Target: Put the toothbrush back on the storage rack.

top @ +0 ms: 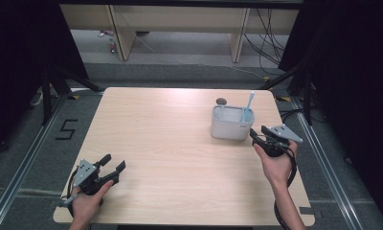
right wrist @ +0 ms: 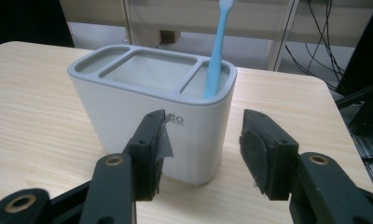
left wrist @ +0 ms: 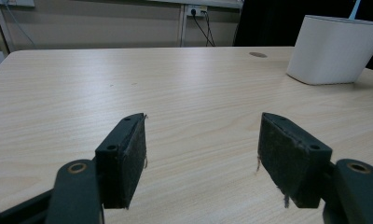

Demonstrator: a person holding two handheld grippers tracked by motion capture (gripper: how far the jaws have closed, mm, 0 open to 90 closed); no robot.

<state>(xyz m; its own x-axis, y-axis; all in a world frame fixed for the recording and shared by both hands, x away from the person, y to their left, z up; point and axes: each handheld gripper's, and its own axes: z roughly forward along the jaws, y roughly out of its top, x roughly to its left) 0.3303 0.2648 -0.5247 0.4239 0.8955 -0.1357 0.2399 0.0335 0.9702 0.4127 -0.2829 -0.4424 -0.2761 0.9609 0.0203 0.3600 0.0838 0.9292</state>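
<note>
A white holder (top: 230, 127) with a grey rim and three compartments stands on the right half of the table. A light blue toothbrush (top: 248, 106) stands upright in its right end compartment (right wrist: 218, 51). My right gripper (top: 258, 130) hovers just at the holder's near right corner. Its jaws are open, with nothing between the pads (right wrist: 203, 135), and the holder (right wrist: 124, 100) sits close ahead of them. My left gripper (top: 114, 161) rests near the table's front left corner, open and empty (left wrist: 201, 140). From there the holder (left wrist: 331, 49) appears far off to the right.
The light wooden table (top: 170, 143) has a small dark round spot (top: 221, 100) behind the holder. Its right edge runs close to my right hand. Beyond the table are desk legs, cables on the floor and dark curtains at both sides.
</note>
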